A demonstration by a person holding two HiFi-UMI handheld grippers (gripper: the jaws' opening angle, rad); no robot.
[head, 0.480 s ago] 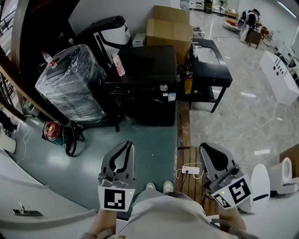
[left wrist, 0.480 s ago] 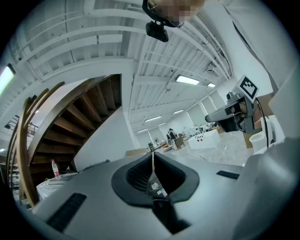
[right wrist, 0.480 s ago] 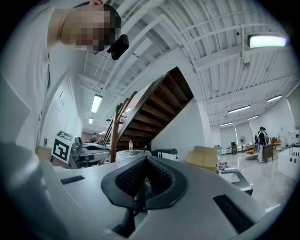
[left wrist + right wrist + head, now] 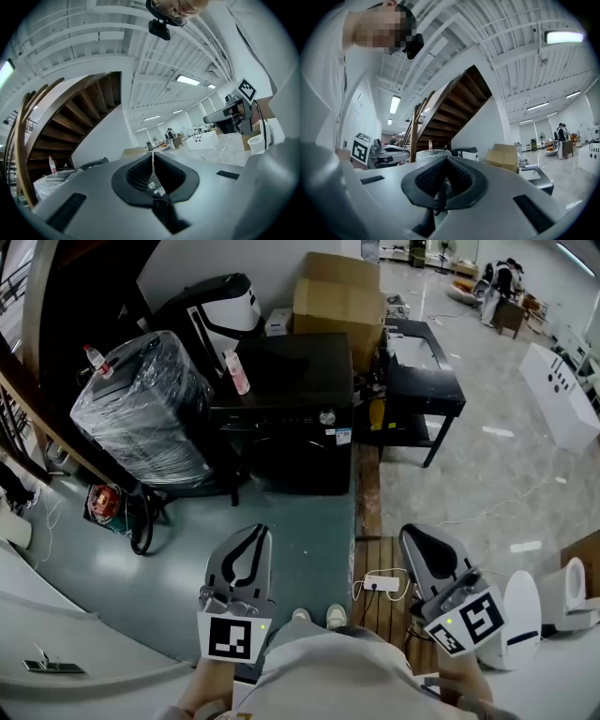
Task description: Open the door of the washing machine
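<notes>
The black washing machine [image 4: 292,399] stands a few steps ahead on the grey-green floor, its dark front door [image 4: 298,463] closed under a panel with a silver knob [image 4: 326,416]. Both grippers are held low near the person's body, well short of the machine. My left gripper [image 4: 257,528] points at the machine's front, and its jaws meet at the tip with nothing between them [image 4: 153,153]. My right gripper [image 4: 406,533] sits to the right over the wooden boards, its jaws also closed together and empty [image 4: 446,158].
A plastic-wrapped appliance [image 4: 145,409] stands left of the machine, with cardboard boxes [image 4: 339,292] behind it and a black table [image 4: 422,371] to its right. A pink bottle [image 4: 237,371] lies on the machine's top. A white power strip [image 4: 382,581] lies on the boards, and a toilet [image 4: 577,587] stands far right.
</notes>
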